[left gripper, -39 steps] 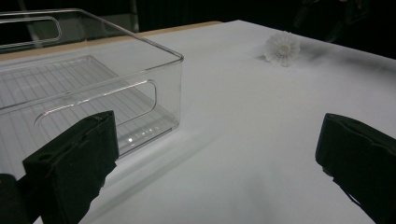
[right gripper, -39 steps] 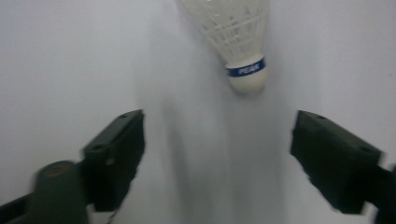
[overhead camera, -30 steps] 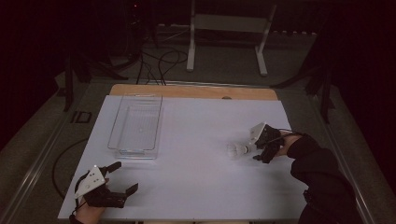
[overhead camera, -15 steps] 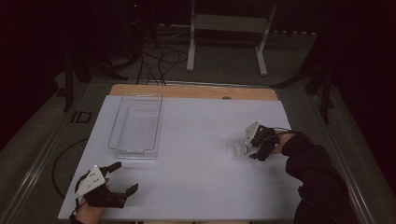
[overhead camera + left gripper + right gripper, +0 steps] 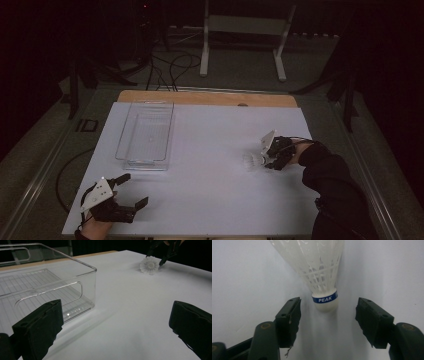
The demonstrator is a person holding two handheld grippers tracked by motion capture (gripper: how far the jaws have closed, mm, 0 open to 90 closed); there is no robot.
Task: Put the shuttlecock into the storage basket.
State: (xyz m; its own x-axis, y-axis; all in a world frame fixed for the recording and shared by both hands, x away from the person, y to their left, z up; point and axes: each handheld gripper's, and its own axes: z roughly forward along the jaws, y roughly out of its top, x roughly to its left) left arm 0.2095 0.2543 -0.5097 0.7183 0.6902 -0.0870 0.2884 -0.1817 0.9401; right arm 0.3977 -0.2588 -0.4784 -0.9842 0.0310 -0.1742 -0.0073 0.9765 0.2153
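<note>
A white plastic shuttlecock lies on its side on the white table, at the right. Its cork tip with a blue PEAK band points at my right gripper. That gripper's jaws have just been closing and now stand either side of the cork, with a gap on each side. In the left gripper view the shuttlecock lies far off with the right gripper behind it. My left gripper rests open and empty near the front left corner, its jaws wide apart.
A clear plastic bin stands empty at the back left, close in front of the left gripper. The white table sheet lies bare between the two hands. A wooden strip edges the far side.
The right gripper has slid slightly left up to the shuttlecock, and its jaws have narrowed around the cork. The left gripper and the bin have not moved.
</note>
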